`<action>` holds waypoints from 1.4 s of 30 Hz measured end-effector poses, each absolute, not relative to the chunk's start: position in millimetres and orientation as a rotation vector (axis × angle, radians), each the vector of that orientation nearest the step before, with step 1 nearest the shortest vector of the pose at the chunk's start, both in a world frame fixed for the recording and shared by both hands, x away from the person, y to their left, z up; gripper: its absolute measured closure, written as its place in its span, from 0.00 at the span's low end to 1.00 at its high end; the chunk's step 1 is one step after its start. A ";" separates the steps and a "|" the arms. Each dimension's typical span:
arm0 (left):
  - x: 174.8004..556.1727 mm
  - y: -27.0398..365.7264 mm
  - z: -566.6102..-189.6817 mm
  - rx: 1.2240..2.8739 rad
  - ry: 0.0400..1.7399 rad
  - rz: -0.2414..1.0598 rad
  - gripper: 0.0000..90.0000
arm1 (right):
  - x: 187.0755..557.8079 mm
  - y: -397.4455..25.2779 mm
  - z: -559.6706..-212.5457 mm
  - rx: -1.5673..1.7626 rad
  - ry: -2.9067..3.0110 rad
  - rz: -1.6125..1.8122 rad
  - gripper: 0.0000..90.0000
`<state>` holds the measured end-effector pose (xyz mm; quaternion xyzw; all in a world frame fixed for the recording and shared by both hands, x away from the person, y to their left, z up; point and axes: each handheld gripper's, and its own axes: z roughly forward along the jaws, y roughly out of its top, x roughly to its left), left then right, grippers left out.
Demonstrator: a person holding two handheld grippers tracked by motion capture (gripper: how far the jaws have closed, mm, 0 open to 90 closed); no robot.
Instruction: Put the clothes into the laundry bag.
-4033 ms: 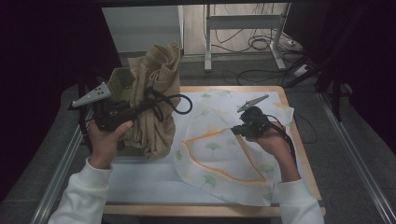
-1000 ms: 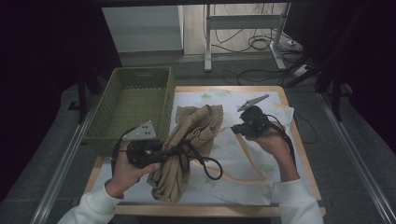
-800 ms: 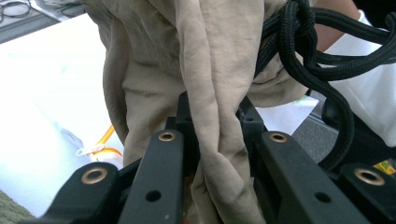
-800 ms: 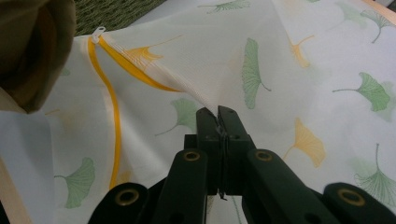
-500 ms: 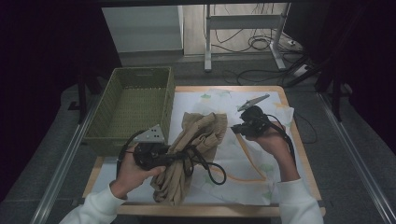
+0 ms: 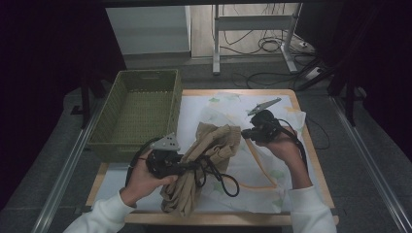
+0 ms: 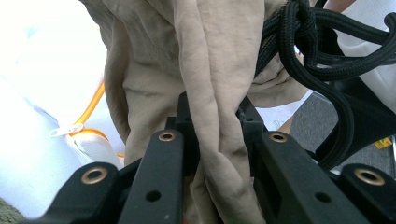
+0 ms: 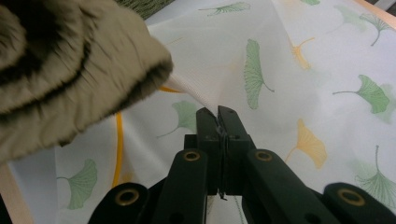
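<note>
one tan garment, one leaf-print cloth, one green basket, two hand-held grippers

Right gripper fingers pinched shut on white leaf-print cloth, tan garment blurred upper left.

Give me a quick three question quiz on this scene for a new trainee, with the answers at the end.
1. True or false: the left gripper has its fingers shut on the tan garment.
2. What does the right gripper pinch?
A. the leaf-print cloth
B. the green basket
C. a black cable
3. Where does the tan garment lie relative to the green basket: inside it or outside?

Key: 1 true; 2 A; 3 outside, on the leaf-print cloth.
</note>
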<state>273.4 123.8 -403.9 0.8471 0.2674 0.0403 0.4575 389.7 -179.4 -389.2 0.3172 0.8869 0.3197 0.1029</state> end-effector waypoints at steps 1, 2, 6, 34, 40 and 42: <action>273.9 123.2 -404.8 2.090 0.660 0.096 0.85 | 389.8 -179.6 -389.2 0.936 2.617 0.945 0.97; 274.5 122.6 -405.9 2.092 0.662 0.095 0.85 | 389.9 -179.7 -389.3 0.935 2.616 0.946 0.97; 278.0 119.6 -411.5 2.107 0.674 0.082 0.85 | 389.6 -179.7 -388.9 0.938 2.616 0.947 0.97; 284.3 86.2 -427.8 2.231 0.637 0.026 0.85 | 389.0 -186.4 -383.9 0.946 2.585 0.985 0.97; 290.7 80.3 -428.5 2.250 0.640 0.030 0.85 | 388.3 -186.9 -382.6 0.948 2.578 0.995 0.97; 293.7 78.2 -430.0 2.248 0.649 0.029 0.85 | 388.2 -187.0 -382.3 0.948 2.577 0.999 0.97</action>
